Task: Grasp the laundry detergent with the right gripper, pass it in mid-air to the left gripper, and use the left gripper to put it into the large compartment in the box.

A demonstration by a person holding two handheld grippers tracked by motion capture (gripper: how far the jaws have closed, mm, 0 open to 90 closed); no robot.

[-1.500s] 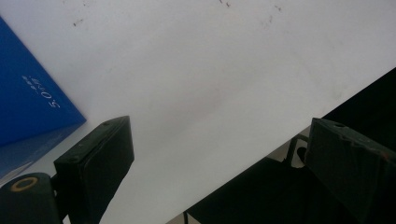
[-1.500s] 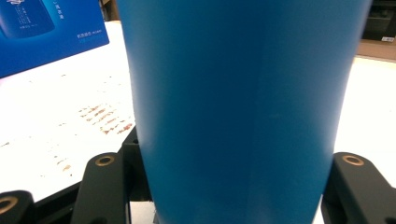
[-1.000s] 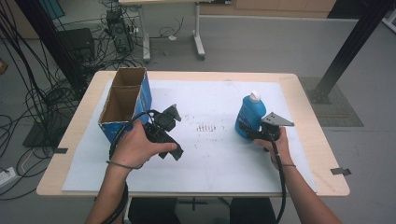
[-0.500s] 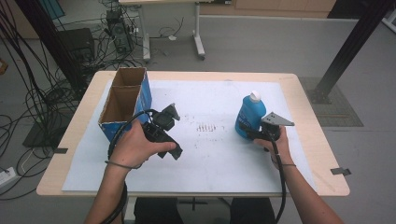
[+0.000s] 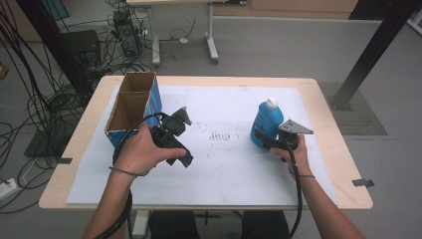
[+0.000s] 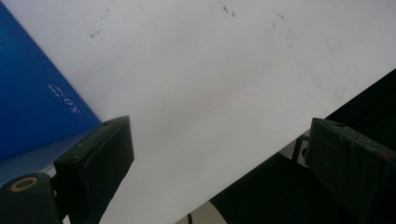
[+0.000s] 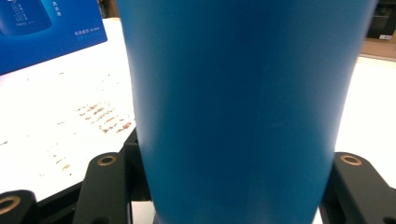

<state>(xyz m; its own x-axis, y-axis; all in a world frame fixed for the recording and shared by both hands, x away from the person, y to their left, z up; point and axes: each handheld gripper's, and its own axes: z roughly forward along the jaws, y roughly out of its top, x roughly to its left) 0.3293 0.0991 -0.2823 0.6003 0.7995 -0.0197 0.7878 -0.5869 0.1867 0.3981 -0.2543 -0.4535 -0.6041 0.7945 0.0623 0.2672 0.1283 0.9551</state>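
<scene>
From above, the right claw pinches the blue bottle upright on the bench, while the left claw hangs beside the blue box. The left gripper view has its jaws spread over white paper. The right gripper view puts the bottle squeezed between both jaws.

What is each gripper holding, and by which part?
The right gripper clamps the blue bottle by its lower body. The left gripper, jaws apart, holds nothing.
</scene>
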